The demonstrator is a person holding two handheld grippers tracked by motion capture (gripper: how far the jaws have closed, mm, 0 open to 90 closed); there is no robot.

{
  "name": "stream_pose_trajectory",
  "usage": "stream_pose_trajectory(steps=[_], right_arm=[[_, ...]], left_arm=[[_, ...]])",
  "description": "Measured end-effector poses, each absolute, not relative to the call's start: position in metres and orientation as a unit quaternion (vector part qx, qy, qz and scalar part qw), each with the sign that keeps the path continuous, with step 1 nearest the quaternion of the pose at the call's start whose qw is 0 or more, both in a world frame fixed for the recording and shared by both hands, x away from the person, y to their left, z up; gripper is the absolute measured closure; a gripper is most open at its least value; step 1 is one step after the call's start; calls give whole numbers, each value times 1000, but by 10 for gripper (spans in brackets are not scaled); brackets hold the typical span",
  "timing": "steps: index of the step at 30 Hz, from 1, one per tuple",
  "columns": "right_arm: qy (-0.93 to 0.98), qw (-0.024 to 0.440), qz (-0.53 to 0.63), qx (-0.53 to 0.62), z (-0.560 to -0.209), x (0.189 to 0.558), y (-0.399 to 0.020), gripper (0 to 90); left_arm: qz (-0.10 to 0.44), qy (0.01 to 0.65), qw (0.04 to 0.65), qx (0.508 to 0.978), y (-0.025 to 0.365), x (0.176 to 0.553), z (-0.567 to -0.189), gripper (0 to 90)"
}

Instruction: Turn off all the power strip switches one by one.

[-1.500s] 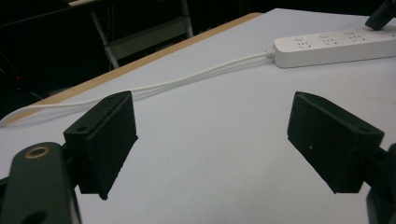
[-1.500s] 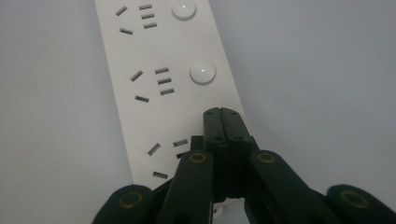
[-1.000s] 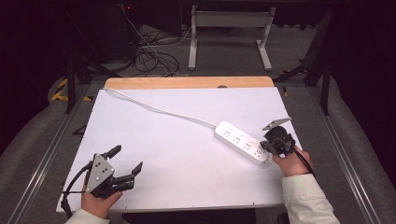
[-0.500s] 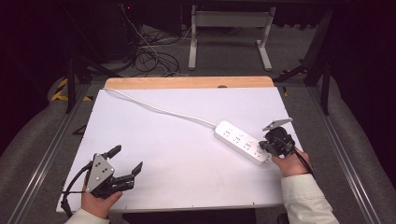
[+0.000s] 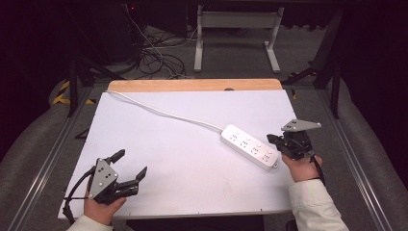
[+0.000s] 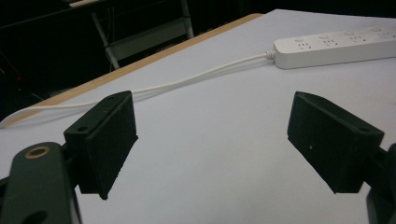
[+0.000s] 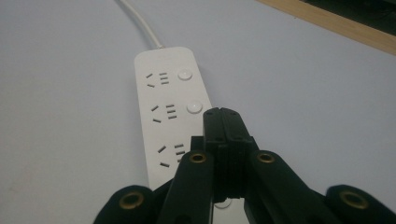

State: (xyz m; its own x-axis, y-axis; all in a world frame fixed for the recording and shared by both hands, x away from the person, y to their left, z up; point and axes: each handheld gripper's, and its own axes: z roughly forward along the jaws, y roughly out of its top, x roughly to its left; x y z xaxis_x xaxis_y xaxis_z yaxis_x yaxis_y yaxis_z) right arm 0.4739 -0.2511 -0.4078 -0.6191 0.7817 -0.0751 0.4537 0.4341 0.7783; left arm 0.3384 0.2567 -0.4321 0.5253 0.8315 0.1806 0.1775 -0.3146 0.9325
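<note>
High view, nearest edge: left gripper held low at the near left corner of the white table, jaws wide apart, nothing between them. Right gripper at the near right, jaws pressed together, tips at the near end of the white power strip. Could not tell whether tips touched the strip. Seen from the right gripper view, closed jaws over the strip's third socket and button, hiding part of it. Strip lay diagonally, right of centre, with its white cord running off to the far left corner. Wooden table edge beyond. Farther still, tangled cables and a grey metal stand on the floor.
</note>
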Motion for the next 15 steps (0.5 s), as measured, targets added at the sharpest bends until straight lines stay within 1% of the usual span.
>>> stream_pose_trajectory(steps=[7,15], right_arm=[[824,211,367,376,-414,480,-243,900],[840,197,336,378,-430,493,-232,900]], left_arm=[[344,344,474,734,256,339,-432,163],[345,342,471,737,256,340,-433,163]])
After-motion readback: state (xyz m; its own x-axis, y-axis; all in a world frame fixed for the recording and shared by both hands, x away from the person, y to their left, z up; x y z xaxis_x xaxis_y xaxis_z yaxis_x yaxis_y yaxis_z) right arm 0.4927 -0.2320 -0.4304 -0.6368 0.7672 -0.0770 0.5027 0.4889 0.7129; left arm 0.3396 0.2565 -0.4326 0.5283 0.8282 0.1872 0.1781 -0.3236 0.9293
